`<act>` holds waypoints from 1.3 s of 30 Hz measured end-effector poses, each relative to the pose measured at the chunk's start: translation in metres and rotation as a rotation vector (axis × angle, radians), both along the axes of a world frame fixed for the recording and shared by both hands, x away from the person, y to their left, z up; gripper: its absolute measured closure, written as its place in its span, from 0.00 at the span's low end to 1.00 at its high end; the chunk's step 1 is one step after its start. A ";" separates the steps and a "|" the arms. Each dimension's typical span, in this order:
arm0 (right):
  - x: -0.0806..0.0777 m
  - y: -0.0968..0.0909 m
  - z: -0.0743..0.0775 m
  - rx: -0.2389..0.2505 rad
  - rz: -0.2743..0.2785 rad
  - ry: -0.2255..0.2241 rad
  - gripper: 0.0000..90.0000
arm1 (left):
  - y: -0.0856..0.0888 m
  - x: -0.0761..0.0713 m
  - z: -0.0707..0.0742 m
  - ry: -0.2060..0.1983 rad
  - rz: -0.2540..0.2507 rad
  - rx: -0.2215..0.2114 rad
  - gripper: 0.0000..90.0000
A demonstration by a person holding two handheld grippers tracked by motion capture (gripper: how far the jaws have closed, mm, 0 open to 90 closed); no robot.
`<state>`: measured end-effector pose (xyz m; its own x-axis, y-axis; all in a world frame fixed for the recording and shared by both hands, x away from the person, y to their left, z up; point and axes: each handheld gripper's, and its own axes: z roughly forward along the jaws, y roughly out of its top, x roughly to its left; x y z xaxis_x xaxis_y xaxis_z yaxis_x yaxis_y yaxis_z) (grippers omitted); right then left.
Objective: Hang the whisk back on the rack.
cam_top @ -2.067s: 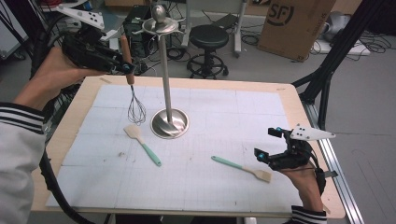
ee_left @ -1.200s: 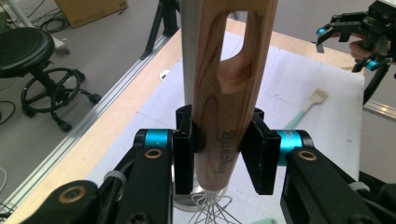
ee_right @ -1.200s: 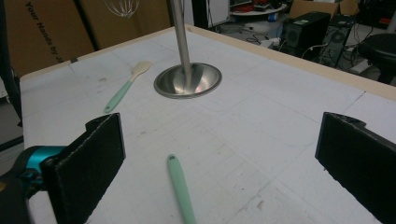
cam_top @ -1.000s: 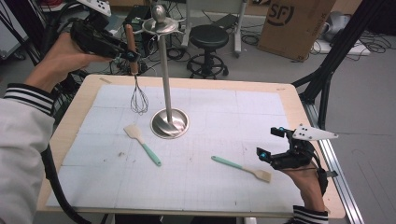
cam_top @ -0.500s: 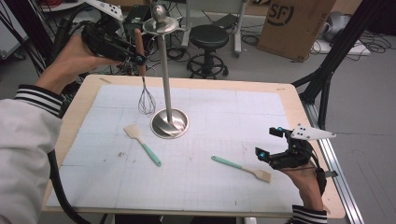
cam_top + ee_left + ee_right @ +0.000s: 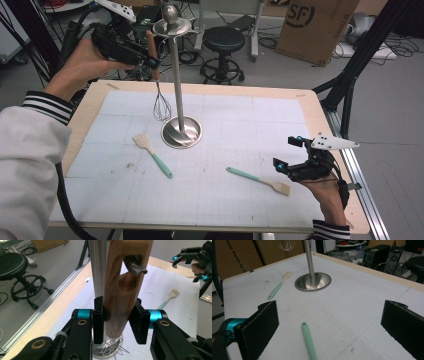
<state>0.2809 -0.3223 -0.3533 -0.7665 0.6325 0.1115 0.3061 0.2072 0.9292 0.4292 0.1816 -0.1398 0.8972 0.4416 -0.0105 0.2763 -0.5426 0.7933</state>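
A steel stand (image 6: pixel 176 75) with a round base (image 6: pixel 182 132) rises from the white mat. My left gripper (image 6: pixel 148 59) is shut on the wooden handle of a whisk (image 6: pixel 161 102), held high beside the pole with its wires hanging above the mat. In the left gripper view the handle (image 6: pixel 122 290) sits between the jaws, and a metal hook (image 6: pixel 135 266) of the stand pokes through the handle's slot. My right gripper (image 6: pixel 290 155) hovers open at the mat's right edge, above a green-handled spatula (image 6: pixel 257 180). Its handle end (image 6: pixel 308 340) lies between the wide-apart jaws.
A second green-handled spatula (image 6: pixel 152 154) lies left of the base, also seen as the spatula (image 6: pixel 279 285) in the right gripper view. Beyond the table stand a black stool (image 6: pixel 224 40), a cardboard box (image 6: pixel 315 25) and cables on the floor.
My left gripper has carried the whisk up and to the right, from over the mat's left part to beside the top of the pole. The right gripper has stayed put.
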 end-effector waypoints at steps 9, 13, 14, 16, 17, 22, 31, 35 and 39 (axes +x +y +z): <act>0.001 0.000 0.000 0.003 0.002 0.002 0.00 | -0.001 0.003 -0.003 -0.013 0.002 -0.011 0.75; 0.001 -0.001 0.000 0.002 0.002 0.000 0.00 | -0.002 0.003 -0.004 -0.022 0.001 -0.014 0.74; 0.001 -0.001 0.000 0.003 0.002 0.001 0.00 | -0.002 0.003 -0.005 -0.019 0.001 -0.019 0.74; 0.001 0.000 -0.001 0.001 0.003 -0.002 0.00 | -0.001 0.003 -0.005 -0.020 0.007 -0.013 0.72; 0.001 0.000 -0.001 0.001 0.004 0.004 0.00 | 0.000 0.003 -0.005 -0.015 0.015 -0.013 0.69; 0.001 0.000 -0.001 0.000 0.008 0.003 0.00 | 0.003 -0.005 -0.005 -0.038 0.035 -0.015 0.50; 0.001 0.001 -0.002 -0.002 0.008 0.007 0.00 | 0.013 -0.020 -0.012 -0.048 0.017 -0.006 0.24; 0.001 0.000 -0.003 -0.007 -0.002 0.013 0.00 | 0.016 -0.029 -0.013 -0.077 -0.016 -0.044 0.11; 0.001 0.000 -0.003 -0.009 -0.007 0.016 0.00 | 0.020 -0.037 -0.018 -0.088 -0.016 -0.046 0.02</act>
